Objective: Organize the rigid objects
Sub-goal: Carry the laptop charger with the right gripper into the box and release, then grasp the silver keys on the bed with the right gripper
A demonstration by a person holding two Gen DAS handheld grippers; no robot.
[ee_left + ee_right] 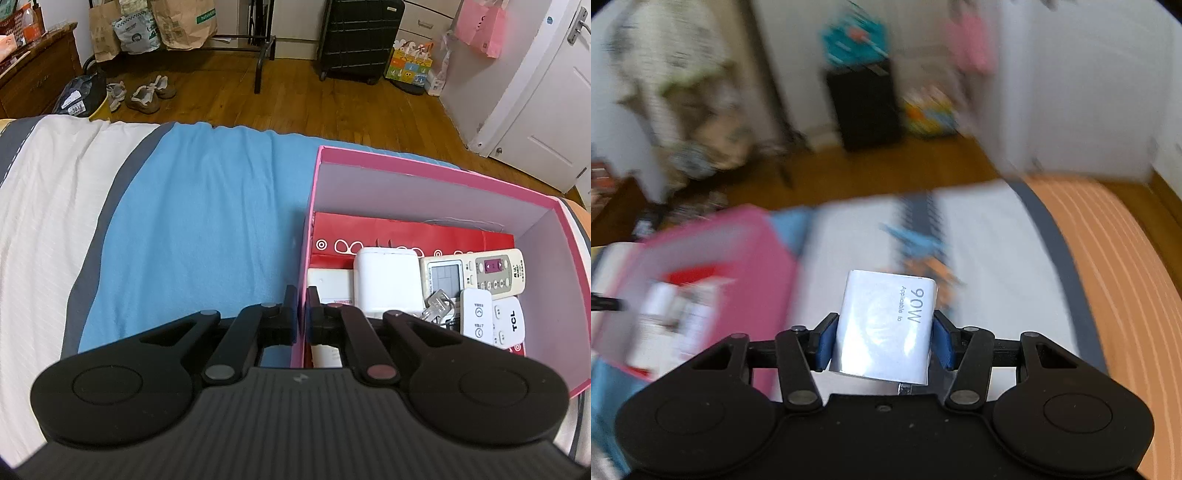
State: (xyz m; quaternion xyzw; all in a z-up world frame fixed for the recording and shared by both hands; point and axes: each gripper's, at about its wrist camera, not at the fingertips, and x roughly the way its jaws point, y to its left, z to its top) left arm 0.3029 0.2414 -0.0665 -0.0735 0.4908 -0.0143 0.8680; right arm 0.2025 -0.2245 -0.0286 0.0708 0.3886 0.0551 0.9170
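Charger (886, 325) clamped in right tool (884, 341) shows only there; left tool (302, 314) pinches box wall (303, 258)

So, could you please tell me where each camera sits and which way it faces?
Left wrist: on the left tongs, looking down at the pink box wall they pinch; only tongs show.
Right wrist: on the right tongs, over the bed, holding a white charger; only tongs show.
Shared: pink box, bed, black suitcase.
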